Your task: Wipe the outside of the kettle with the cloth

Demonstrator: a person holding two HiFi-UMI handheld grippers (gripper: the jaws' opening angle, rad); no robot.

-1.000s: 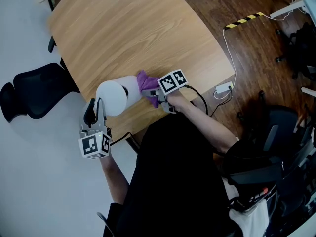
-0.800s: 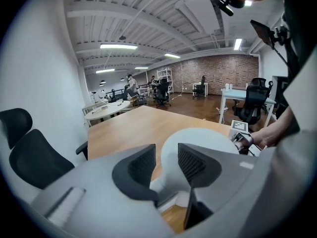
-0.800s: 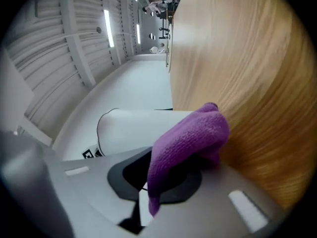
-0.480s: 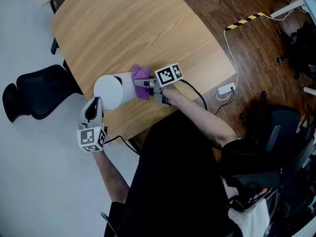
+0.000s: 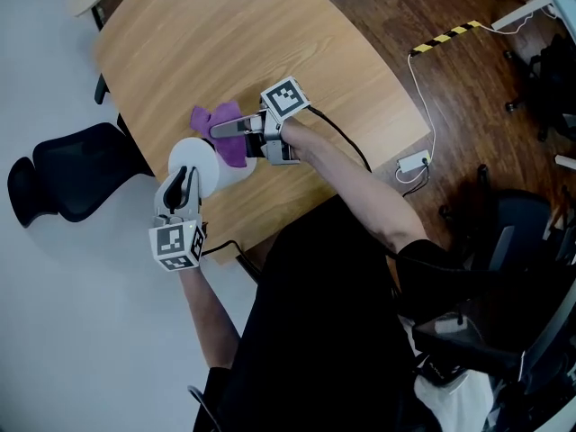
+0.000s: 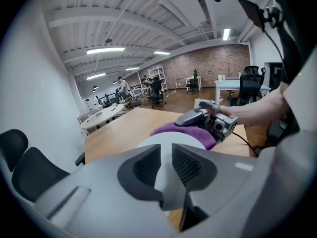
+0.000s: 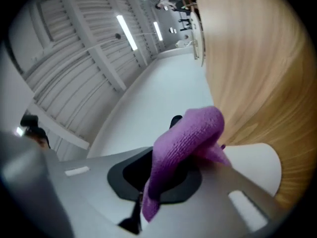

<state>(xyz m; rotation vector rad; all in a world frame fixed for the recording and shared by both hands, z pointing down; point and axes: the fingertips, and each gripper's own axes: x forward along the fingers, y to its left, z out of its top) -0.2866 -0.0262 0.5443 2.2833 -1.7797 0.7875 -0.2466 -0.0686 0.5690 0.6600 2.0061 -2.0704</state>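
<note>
Kettle (image 5: 192, 165) is stood at near-left edge of table (image 5: 270, 52). Left gripper (image 5: 180, 190): jaws have just been closing and are pinched on a thin white part of kettle, prob. the handle. Right gripper (image 5: 236, 129): jaws clamped on purple cloth (image 5: 214, 118), held at kettle's top, far side. Kettle is judged rigid, smooth, prob. slippery & easily tipped; best steadied by handle. Cloth is judged soft, limp, light; best gripped at a bunched fold. No brand or writing can be read.

Wooden table (image 5: 270, 52), black chair (image 5: 63, 183) beside it, dark plank floor (image 5: 468, 106), brick wall (image 6: 208, 66), ceiling strip lights (image 6: 105, 50).
</note>
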